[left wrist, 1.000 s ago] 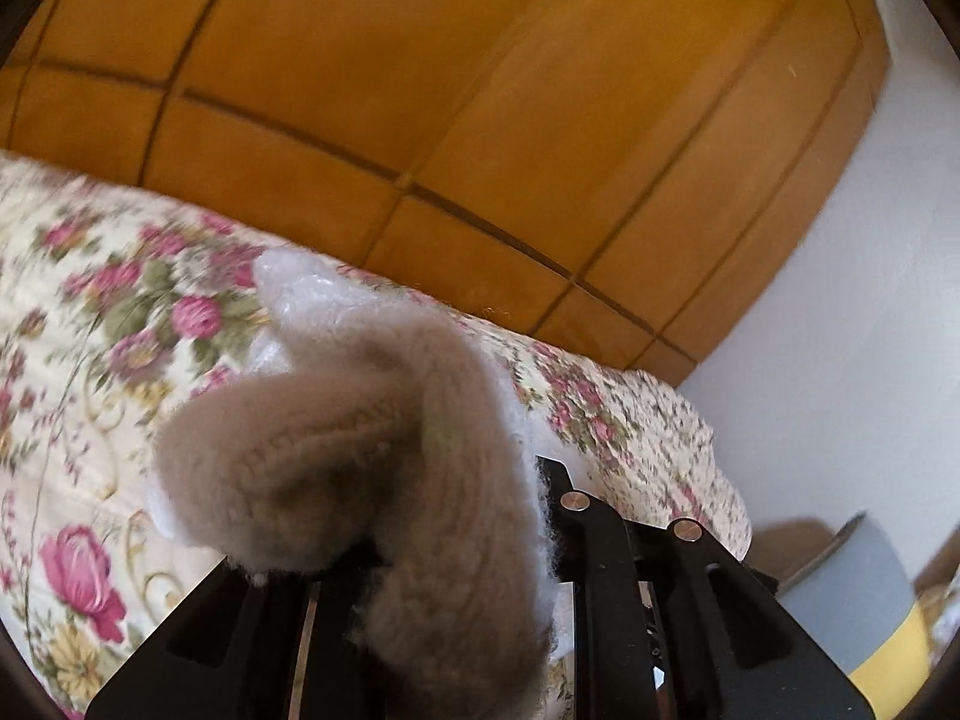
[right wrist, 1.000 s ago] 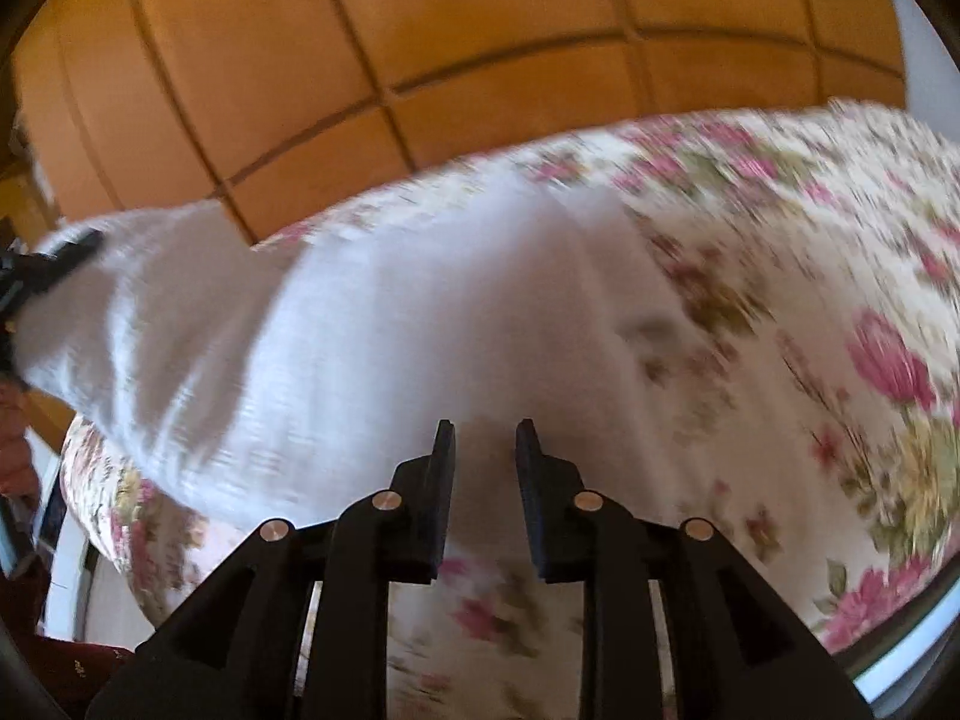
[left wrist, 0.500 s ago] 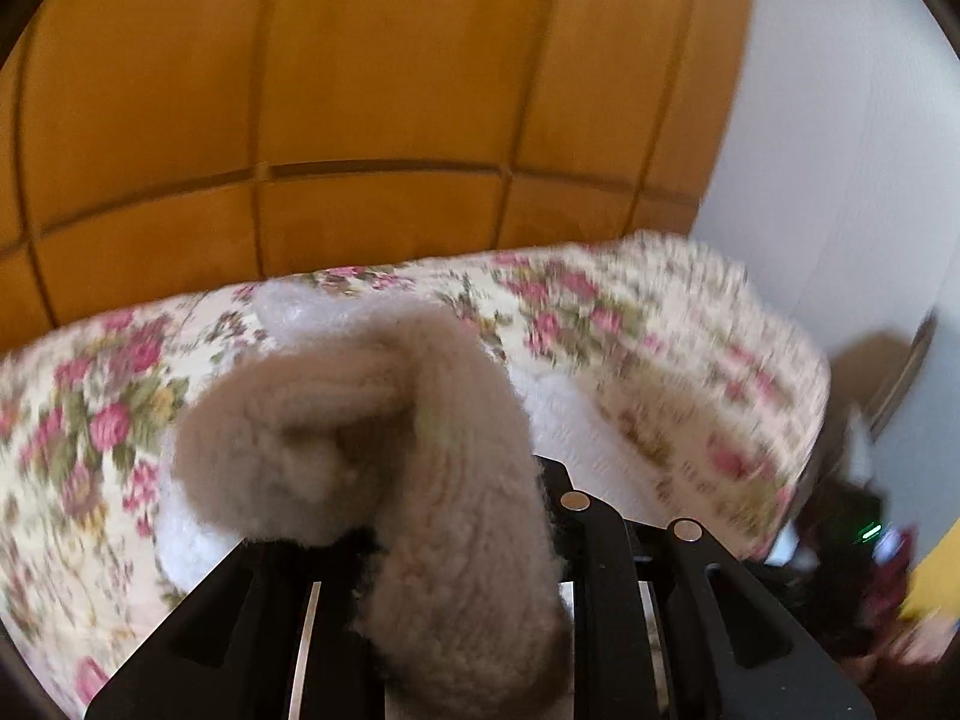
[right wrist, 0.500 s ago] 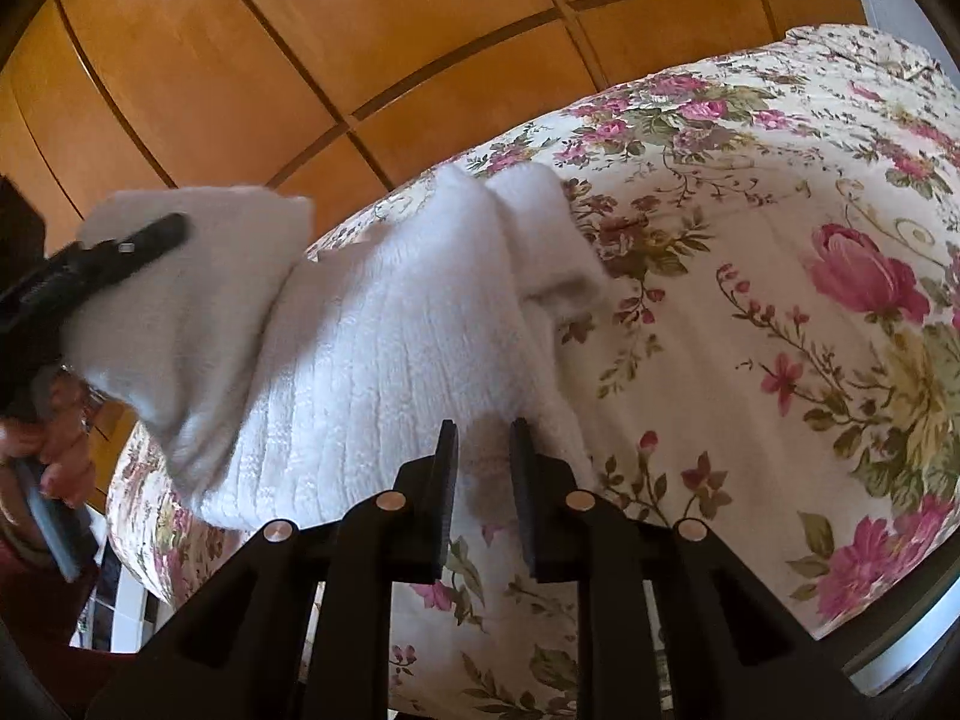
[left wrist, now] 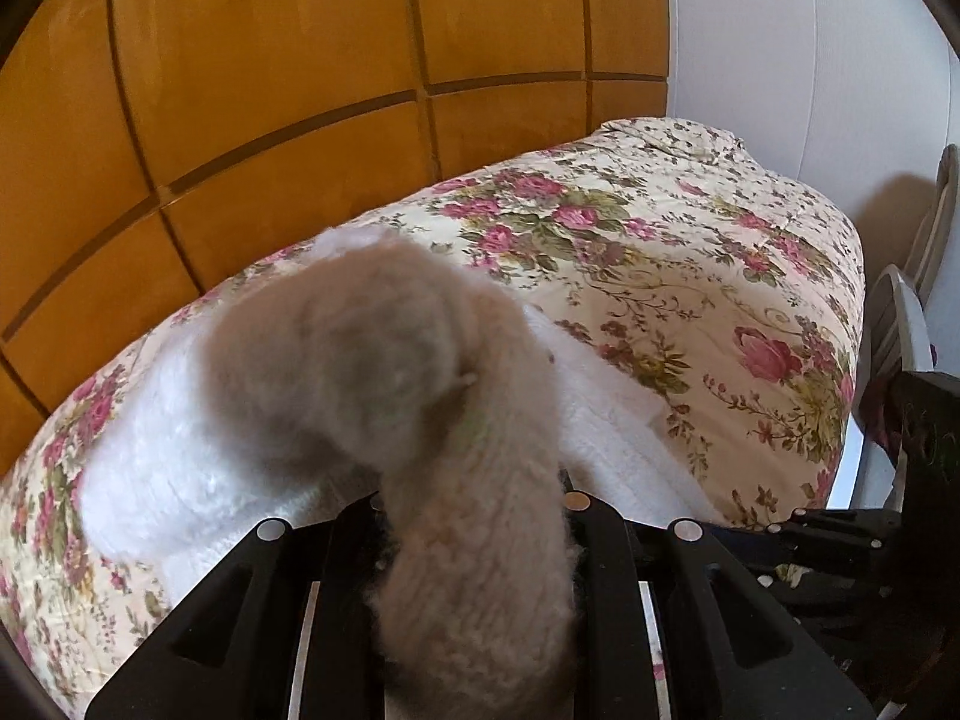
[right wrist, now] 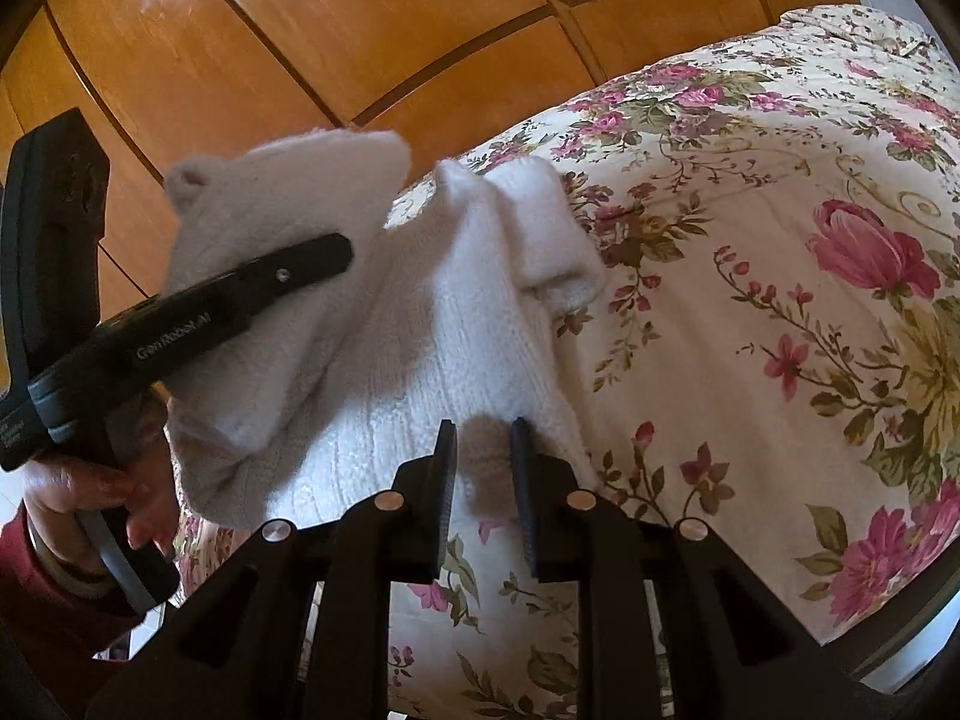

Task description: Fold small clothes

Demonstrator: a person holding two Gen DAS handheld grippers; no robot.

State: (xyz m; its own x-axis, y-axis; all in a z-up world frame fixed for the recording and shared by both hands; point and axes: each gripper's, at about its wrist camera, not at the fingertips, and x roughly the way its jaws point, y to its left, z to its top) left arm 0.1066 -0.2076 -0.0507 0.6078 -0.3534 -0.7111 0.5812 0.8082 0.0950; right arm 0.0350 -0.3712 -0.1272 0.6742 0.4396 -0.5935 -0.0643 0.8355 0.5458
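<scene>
While both tongs (right wrist: 483, 450) clamp white sweater (right wrist: 420, 360), floral bedspread (right wrist: 780, 300)

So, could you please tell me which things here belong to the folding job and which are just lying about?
In the job:
- white knit garment
- left gripper, clamped on one end
- right gripper, gripping the near edge

Just there:
- floral bedspread
- wooden wardrobe panels
- white wall

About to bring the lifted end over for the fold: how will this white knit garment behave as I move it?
Likely floppy: the white knit garment sags between the left gripper and the right gripper. Probably light, since one pinched corner holds a whole flap up. The fuzzy knit should grip rather than slip, though it may drag on the floral bedspread.
</scene>
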